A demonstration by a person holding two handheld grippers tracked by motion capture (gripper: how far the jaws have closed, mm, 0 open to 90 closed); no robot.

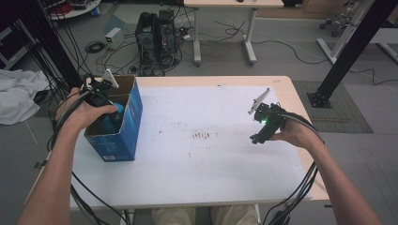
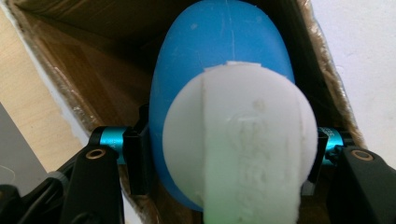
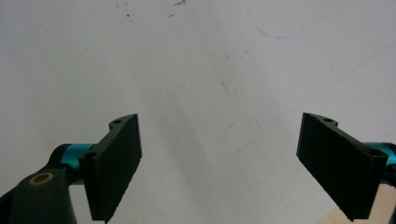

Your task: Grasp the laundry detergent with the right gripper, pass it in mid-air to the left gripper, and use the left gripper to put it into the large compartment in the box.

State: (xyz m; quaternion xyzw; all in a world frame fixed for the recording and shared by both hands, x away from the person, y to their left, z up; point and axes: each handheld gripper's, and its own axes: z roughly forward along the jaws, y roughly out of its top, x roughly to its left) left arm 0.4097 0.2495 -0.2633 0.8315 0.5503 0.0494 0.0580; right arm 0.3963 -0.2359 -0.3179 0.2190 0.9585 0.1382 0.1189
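A blue, egg-shaped object [image 2: 219, 46] with a white rounded end [image 2: 243, 140] is clamped between the pads of my left gripper [image 2: 226, 163], which is shut on it. The object sits down inside an open cardboard box [image 2: 84, 70]. In the high view the left gripper [image 1: 101, 98] reaches into that blue-sided box [image 1: 126, 136] at the table's left edge, and the blue object [image 1: 114, 118] peeks out below the hand. My right gripper [image 1: 257, 137] hovers over the right side of the white table top [image 1: 202, 159]. Its jaws [image 3: 243, 163] stand wide open with nothing between them.
A few dark specks [image 1: 202, 135] mark the middle of the white surface. Beyond the table are a computer tower [image 1: 155, 37], loose cables, a second table's legs [image 1: 197, 42] and a black frame post [image 1: 349, 51]. A white cloth [image 1: 16, 96] lies off to the left.
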